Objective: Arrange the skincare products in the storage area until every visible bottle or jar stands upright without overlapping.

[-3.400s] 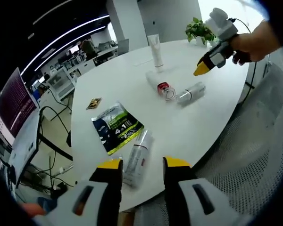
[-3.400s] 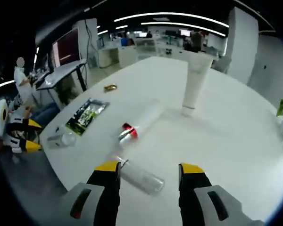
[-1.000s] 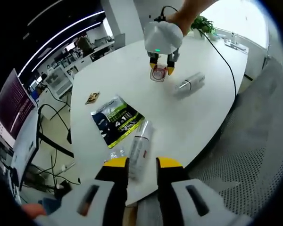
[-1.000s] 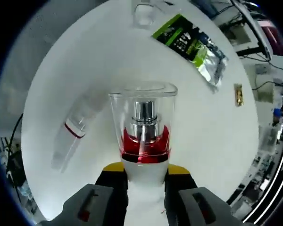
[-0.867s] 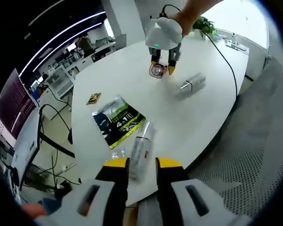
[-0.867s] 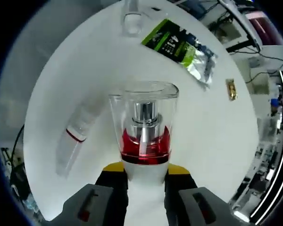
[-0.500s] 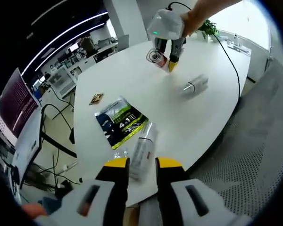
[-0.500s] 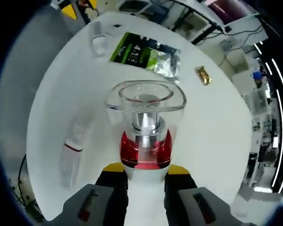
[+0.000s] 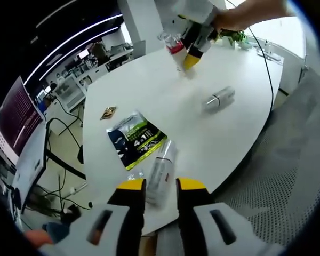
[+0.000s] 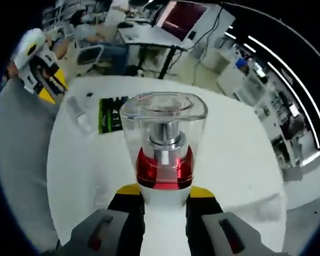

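Tongs on the left, left gripper [image 9: 159, 188], sit low-centre, nearly closed on nothing, just short of a lying bottle [image 9: 160, 173] by the green sachet [image 9: 134, 140]. Upper middle, the right gripper [image 10: 162, 193] is clamped on the red-collared pump bottle [image 10: 163, 144], off the table [image 9: 149, 90]. I'd lower it plumb, base flat, clear of the lying tube [image 9: 219, 98], then let go.

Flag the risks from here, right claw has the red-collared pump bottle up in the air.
1. The right claw grips the pump bottle low on its white body, above the table; its clear cap could pop off or the bottle slip when set down.
2. The clear bottle lies on its side nearby and could roll if bumped.
3. Another bottle lies near the table edge by the left claw; a clumsy approach might knock it off.
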The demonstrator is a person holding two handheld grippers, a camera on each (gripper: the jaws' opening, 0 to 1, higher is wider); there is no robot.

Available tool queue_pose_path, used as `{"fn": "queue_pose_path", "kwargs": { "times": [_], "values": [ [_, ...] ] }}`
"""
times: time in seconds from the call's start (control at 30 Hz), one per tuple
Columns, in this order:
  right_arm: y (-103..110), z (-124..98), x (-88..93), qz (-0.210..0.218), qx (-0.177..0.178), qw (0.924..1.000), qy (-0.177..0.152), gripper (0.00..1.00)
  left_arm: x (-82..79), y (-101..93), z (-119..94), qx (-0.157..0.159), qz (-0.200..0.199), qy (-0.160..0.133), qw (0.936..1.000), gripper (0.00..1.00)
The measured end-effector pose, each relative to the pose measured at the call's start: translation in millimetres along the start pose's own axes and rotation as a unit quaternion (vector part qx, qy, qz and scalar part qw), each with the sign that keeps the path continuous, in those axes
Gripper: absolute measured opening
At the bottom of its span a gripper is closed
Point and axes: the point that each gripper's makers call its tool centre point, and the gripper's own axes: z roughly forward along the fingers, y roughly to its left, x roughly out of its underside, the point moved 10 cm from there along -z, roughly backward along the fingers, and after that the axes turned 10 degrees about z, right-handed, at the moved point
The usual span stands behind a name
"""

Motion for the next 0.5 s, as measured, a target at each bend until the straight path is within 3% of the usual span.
{"fn": "queue_pose_path", "kwargs": {
  "times": [0.13,0.37,0.5],
  "values": [
    [9,-16,-6.7,0.062,-0.008,0.9971,-0.044,0.23,0.0,-0.5,0,0.001,0.003,0.002,1.0000,0.17],
    [31,-39,-19.1,0.160,-0.042,0.9795,-0.115,0.23,-0.9,-0.9,0,0.001,0.006,-0.002,1.0000,0.18],
    [48,-50,-31.2,0.183,-0.060,0.9705,-0.145,0.23,-3.9,-1.9,0,0.009,0.000,-0.016,0.9998,0.22]
  ]
}}
